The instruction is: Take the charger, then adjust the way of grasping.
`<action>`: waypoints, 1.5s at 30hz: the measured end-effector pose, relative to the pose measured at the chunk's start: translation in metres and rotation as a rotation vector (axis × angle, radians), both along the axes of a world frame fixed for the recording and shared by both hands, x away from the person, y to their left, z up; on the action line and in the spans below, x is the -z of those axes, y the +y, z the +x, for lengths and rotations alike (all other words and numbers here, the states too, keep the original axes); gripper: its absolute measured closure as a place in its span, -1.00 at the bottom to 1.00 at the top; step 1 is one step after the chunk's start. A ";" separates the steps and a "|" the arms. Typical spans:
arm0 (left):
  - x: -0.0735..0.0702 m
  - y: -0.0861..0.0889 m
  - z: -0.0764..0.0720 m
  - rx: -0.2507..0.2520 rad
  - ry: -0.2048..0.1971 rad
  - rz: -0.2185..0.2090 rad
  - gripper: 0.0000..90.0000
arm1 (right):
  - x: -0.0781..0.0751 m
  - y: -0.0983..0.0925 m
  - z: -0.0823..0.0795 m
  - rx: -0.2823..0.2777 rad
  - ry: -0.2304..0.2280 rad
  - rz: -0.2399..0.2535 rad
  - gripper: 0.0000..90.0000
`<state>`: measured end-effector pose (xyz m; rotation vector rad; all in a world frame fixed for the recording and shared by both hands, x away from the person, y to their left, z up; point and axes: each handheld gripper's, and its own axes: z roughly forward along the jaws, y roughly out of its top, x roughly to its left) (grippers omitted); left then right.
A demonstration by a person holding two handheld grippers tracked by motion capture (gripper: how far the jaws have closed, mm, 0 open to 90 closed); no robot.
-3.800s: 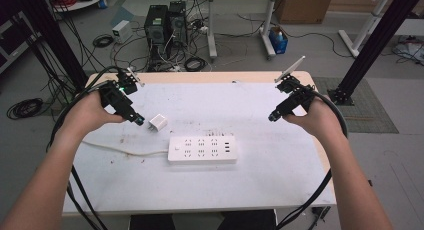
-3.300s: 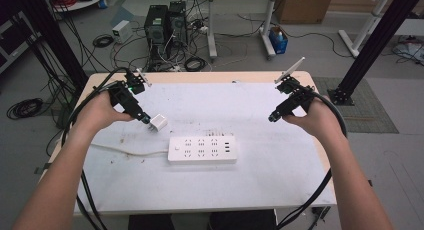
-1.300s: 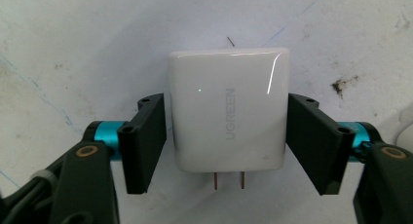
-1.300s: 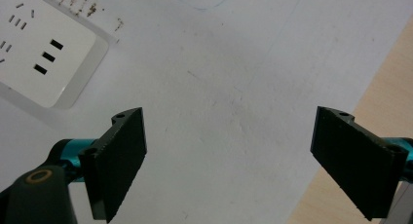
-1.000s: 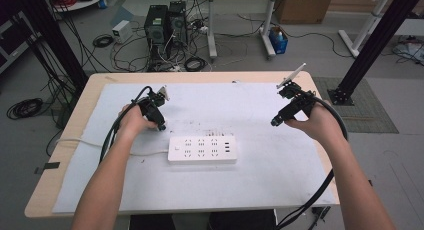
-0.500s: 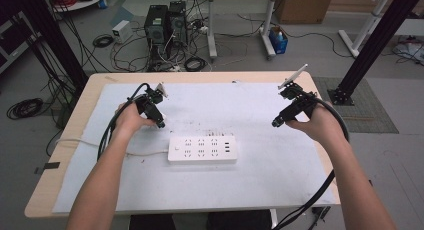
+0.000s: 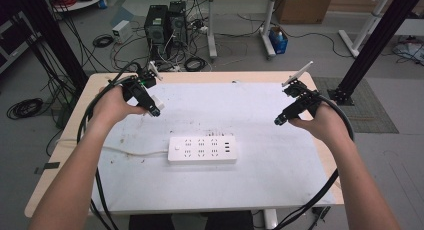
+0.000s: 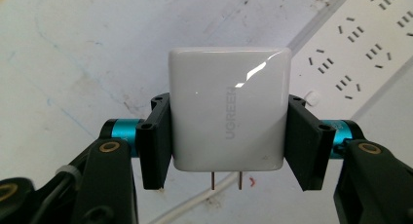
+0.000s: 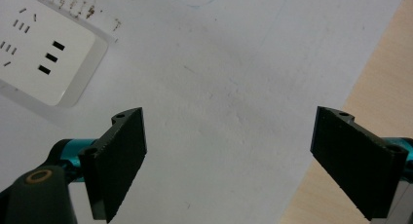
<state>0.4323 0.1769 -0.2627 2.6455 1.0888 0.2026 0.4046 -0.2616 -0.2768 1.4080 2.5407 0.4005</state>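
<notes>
Left hand-held gripper (image 8: 227,136) is clamped on the white USB charger (image 8: 228,109): its two black pads press the block's flat sides, and the two metal prongs stick out toward the camera at the bottom of the left gripper view. In the high view this hand-held gripper (image 7: 156,110) now hangs above the far-left part of the table (image 7: 300,190), with the charger (image 7: 157,101) showing as a small white block at its tip. A few seconds ago that charger lay on the white table surface just left of the power strip; it has since been pinched and lifted clear, so the pickup looks done. The likely next step is to turn the prongs down and carry them to a socket.

The power strip (image 7: 202,149) lies flat at the middle of the table, its cord (image 7: 120,150) running off to the left; it has not shifted.

Right hand-held gripper (image 9: 229,160) stands wide open with nothing between its jaws, hovering over the table's right side near the bare wooden edge, much where it was before (image 7: 278,121). It may be needed to steady the strip.
</notes>
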 end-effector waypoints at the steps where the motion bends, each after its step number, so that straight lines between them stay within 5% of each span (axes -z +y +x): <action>1: -0.003 0.000 -0.001 0.002 -0.001 0.004 -0.06 | 0.000 0.000 0.000 0.004 0.001 0.002 -0.72; 11: -0.006 -0.002 -0.011 0.043 -0.022 -0.019 -0.06 | -0.003 0.002 -0.004 0.028 0.019 0.050 -0.72; 19: 0.000 -0.019 -0.016 0.205 -0.085 -0.130 -0.06 | -0.011 0.003 -0.006 0.096 0.061 0.185 -0.72; 30: 0.014 -0.065 -0.026 0.432 -0.163 -0.302 -0.05 | -0.017 0.021 -0.010 0.080 0.128 0.368 -0.58; 37: 0.022 -0.100 -0.038 0.581 -0.263 -0.343 -0.05 | -0.012 0.033 -0.008 0.064 0.216 0.538 -0.44; 45: 0.030 -0.131 -0.047 0.662 -0.323 -0.370 -0.05 | -0.006 0.055 -0.006 0.034 0.277 0.670 -0.44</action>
